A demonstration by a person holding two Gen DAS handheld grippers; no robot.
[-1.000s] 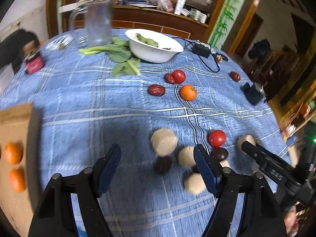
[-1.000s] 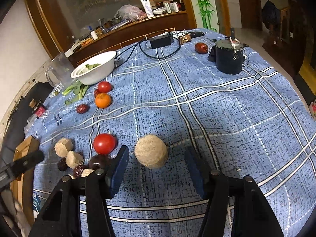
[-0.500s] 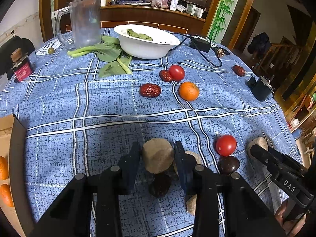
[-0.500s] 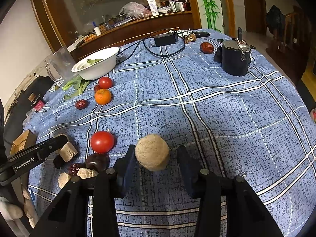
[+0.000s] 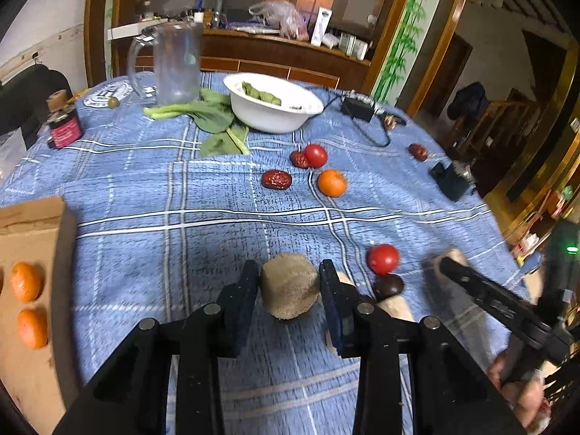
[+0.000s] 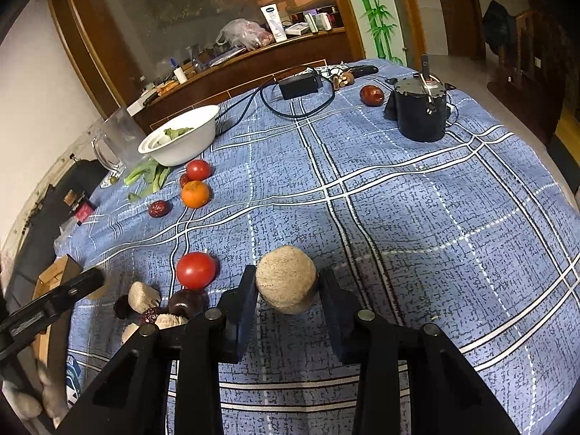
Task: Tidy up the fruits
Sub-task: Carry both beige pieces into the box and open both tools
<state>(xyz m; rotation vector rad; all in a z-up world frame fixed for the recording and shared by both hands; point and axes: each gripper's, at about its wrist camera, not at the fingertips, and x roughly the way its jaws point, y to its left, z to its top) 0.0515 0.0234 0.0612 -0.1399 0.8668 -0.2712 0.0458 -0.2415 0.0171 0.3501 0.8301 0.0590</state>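
Observation:
My left gripper [image 5: 290, 282] is shut on a brown fuzzy round fruit [image 5: 290, 286], both pads pressed against its sides just above the blue checked cloth. My right gripper [image 6: 288, 282] has a paler tan round fruit [image 6: 286, 279] between its pads. Its jaws are closing and both pads touch the fruit. A cardboard box [image 5: 32, 224] at the left edge holds two oranges [image 5: 25, 282]. Loose on the cloth lie a tomato [image 6: 195, 270], a dark fruit [image 6: 186, 301], more tan fruits [image 6: 144, 296], an orange [image 5: 331, 182] and red dates [image 5: 276, 179].
A white bowl [image 5: 272, 108] with greens, leafy stalks and a glass mug [image 5: 174, 65] stand at the back. A black pot-like device [image 6: 420, 112], a power brick with cable [image 6: 299, 85] and a lone red date [image 6: 371, 95] sit far right. A small dark jar [image 5: 63, 127] is at back left.
Both grippers went from wide open to closed on a round fruit each. The left gripper moved forward onto its fruit, then drew back with it. The right gripper stayed in place.

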